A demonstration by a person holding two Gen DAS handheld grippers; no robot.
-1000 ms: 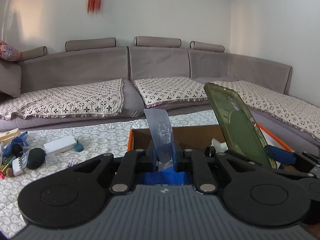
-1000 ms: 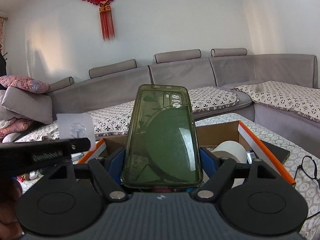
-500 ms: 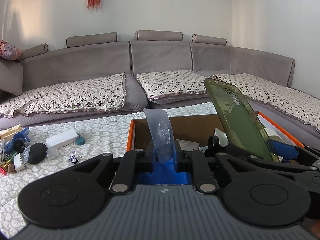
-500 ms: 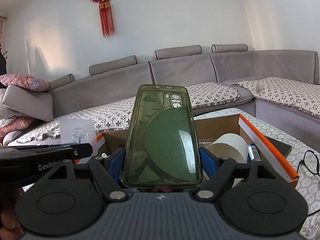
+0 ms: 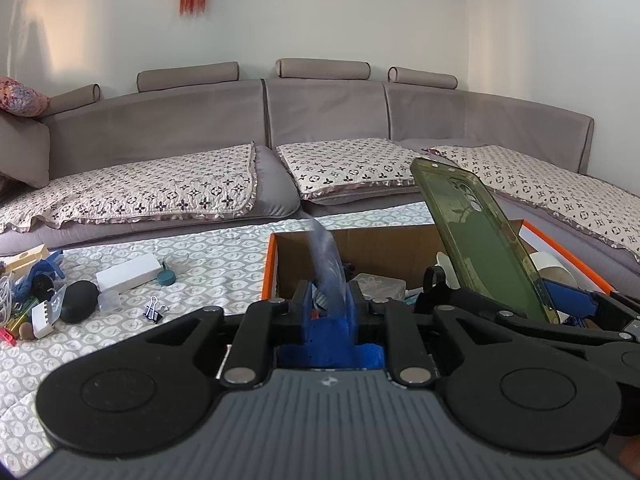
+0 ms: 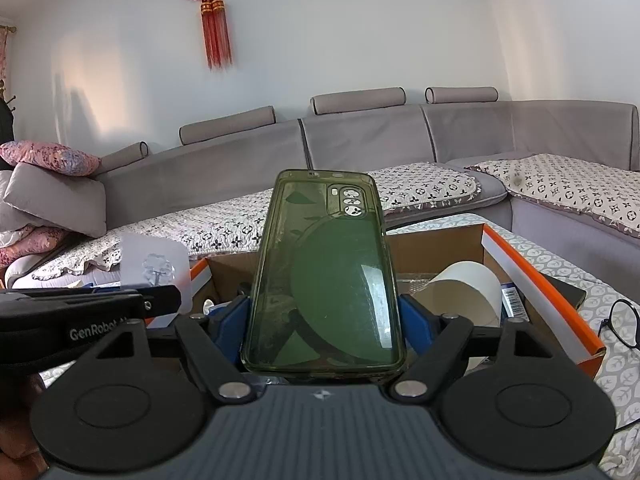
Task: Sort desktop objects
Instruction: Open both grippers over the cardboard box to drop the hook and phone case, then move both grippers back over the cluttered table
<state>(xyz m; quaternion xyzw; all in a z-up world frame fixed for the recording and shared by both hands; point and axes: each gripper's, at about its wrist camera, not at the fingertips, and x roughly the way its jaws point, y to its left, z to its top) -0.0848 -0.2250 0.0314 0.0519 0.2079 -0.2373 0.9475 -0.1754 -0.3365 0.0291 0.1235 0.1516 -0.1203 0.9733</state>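
L gripper [image 5: 329,300] jaws just opening, clear adhesive hook [image 5: 327,266] loose between; R gripper [image 6: 323,320] clamped on green phone case [image 6: 326,276], cardboard box [image 6: 544,280] just ahead

The left tool [image 5: 329,294] sat at the lower centre of its own view, its blue pads [image 5: 306,300] a little apart, the jaws having just been opening, with a clear blurred sheet between them. In the right view it reached in from the left edge. The right tool [image 6: 324,316] stood low in the middle of its frame, its jaws wide, pads pressed on a green phone case's edges.
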